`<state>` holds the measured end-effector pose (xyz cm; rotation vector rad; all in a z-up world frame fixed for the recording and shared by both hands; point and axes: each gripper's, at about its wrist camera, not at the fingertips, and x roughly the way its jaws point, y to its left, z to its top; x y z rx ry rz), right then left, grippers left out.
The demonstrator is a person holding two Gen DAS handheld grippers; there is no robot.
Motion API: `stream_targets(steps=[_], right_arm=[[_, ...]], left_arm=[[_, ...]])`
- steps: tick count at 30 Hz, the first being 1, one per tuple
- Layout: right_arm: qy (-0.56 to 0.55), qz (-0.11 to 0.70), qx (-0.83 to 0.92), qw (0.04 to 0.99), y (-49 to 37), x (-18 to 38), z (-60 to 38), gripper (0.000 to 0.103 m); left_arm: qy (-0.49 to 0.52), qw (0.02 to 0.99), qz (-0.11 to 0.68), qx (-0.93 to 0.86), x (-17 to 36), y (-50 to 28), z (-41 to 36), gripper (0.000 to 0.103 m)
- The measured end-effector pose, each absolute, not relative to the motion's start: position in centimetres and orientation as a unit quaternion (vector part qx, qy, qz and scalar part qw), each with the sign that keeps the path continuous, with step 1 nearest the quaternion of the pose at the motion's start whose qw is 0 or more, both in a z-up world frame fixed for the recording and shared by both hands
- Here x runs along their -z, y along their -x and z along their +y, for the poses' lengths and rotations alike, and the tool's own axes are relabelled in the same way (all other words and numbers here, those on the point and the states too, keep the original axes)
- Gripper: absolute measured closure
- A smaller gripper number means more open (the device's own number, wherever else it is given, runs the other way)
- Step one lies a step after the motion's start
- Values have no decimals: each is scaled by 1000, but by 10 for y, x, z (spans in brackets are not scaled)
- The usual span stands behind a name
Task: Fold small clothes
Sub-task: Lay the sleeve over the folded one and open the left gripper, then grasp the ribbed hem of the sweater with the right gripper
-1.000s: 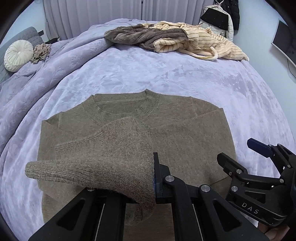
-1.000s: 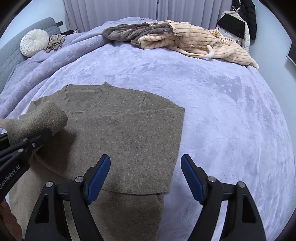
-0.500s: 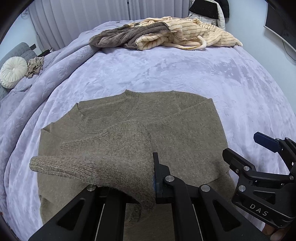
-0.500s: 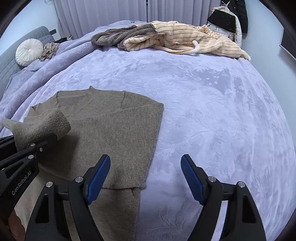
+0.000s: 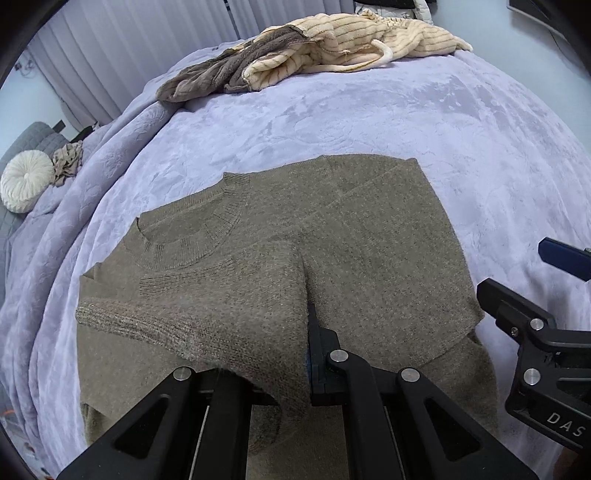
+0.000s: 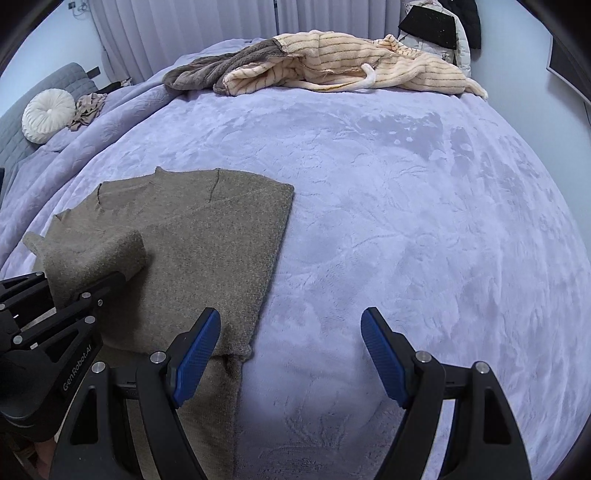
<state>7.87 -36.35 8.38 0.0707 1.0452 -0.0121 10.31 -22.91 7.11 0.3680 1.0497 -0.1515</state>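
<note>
Nearest, left gripper (image 5: pixel 308 354) clamped tight on the sleeve (image 5: pixel 207 332) of the olive-brown sweater (image 5: pixel 369 258), knit draped over the black fingers and hiding one of them, ribbed cuff trailing off toward the left edge of the sweater. Just right of the sweater's near right corner, right gripper (image 6: pixel 291 354) spread wide, blue pads (image 6: pixel 195 354) bare, nothing between them; left pad over the sweater's right edge, right pad over bare blanket (image 6: pixel 424 221). Seen also from the left wrist view as a black frame with a blue tip (image 5: pixel 532 332), beside the sweater's lower right.

Sweater itself flat on the lavender blanket, body partly folded: right side turned in to a straight edge, ribbed round collar (image 5: pixel 207 236) on the far left part, a lower layer sticking out nearer than the folded panel.

Beyond the sweater, a wide stretch of plush blanket. Farther still, past the sweater's collar end, a heap of cream striped fleece (image 6: pixel 369 66) with a grey-brown fleece piece (image 6: pixel 207 74) tucked against its left. Far left of the sweater, a round white pleated cushion (image 6: pixel 48 114) and a small crumpled beige cloth (image 6: pixel 88 107) just beside it, against a grey quilted headboard (image 6: pixel 44 85). Behind all, pale curtains (image 6: pixel 184 29).
</note>
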Motion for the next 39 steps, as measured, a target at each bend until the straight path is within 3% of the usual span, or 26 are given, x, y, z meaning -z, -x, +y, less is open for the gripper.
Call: stream_targets(steps=[7, 14, 19, 22, 24, 25, 26, 28, 39], right_arm=[[-39, 504, 8, 863, -75, -76, -371, 22], [-45, 507, 10, 861, -72, -70, -376, 22], [-50, 511, 17, 858, -70, -65, -382, 22], [-55, 512, 22, 857, -67, -65, -388, 22], [-68, 511, 16, 856, -66, -66, -392, 22], [-73, 511, 14, 857, -66, -67, -393, 22], [-75, 509, 12, 857, -66, -69, -393, 22], [-81, 506, 1, 859, -66, -72, -391, 22], [-141, 485, -127, 854, -70, -79, -350, 21]], left_arm=[[-343, 818, 457, 66, -44, -86, -261, 95], [-415, 799, 426, 83, -37, -75, -272, 95], [-434, 787, 422, 121, -35, -70, -276, 95], [-389, 792, 449, 142, -41, -77, -268, 95], [-334, 797, 477, 157, -47, -86, -257, 85], [-298, 801, 491, 166, -52, -91, -249, 66], [-270, 807, 497, 172, -57, -94, -241, 41], [-213, 821, 498, 183, -69, -97, -222, 21], [-52, 813, 523, 251, -76, -95, -167, 21]])
